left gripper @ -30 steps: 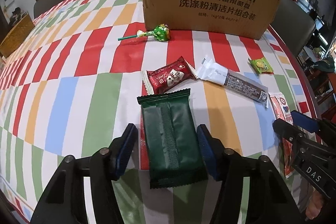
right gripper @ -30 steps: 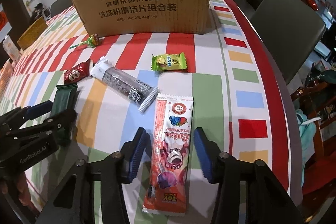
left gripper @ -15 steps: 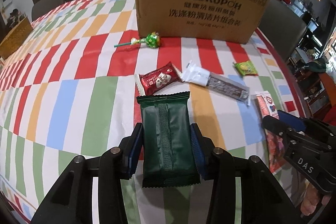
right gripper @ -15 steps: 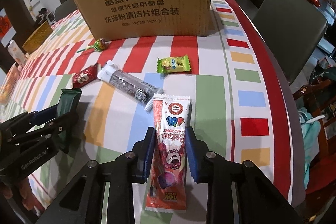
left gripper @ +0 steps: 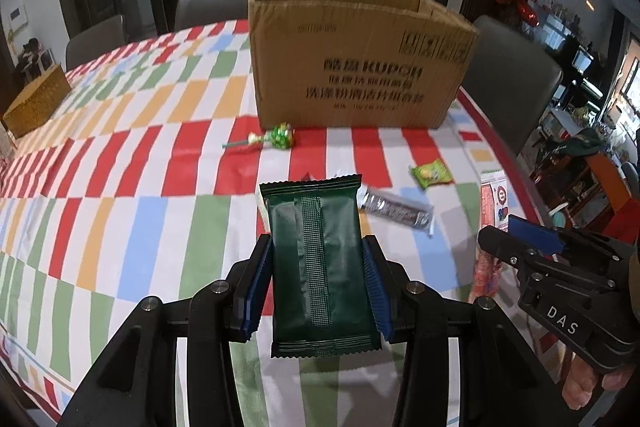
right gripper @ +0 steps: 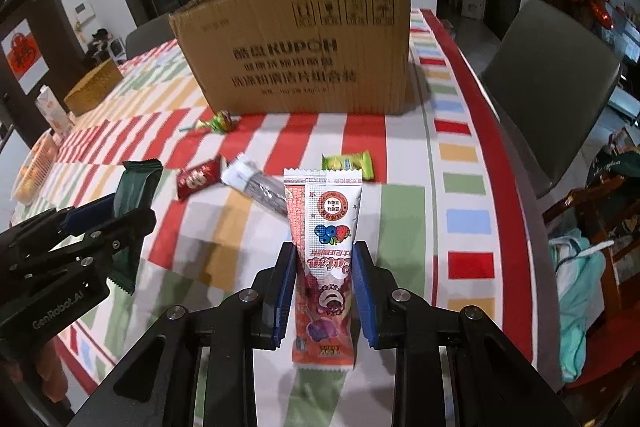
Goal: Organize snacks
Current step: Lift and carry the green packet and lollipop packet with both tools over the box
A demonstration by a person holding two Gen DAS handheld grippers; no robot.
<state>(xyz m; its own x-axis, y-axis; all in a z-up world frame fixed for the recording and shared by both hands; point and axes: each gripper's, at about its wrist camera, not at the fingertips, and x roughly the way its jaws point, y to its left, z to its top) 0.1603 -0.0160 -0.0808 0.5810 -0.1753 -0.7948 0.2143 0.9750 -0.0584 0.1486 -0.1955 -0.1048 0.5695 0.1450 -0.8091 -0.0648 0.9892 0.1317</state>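
dark green pack [left gripper: 316,263] pinched in left gripper [left gripper: 318,283], pink strawberry-print stick [right gripper: 324,259] clamped in right gripper [right gripper: 322,291], both lifted off table [left gripper: 120,187]

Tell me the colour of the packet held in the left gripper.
Dark green packet, clamped in the left gripper; clearest in the left wrist view.

Wicker basket [left gripper: 35,101], grey chairs [right gripper: 552,91]

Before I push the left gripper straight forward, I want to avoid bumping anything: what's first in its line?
Probably the cardboard box. The left gripper, jaws shut on the green packet, is lifted off the table and points at the box's front wall; depth is unclear.
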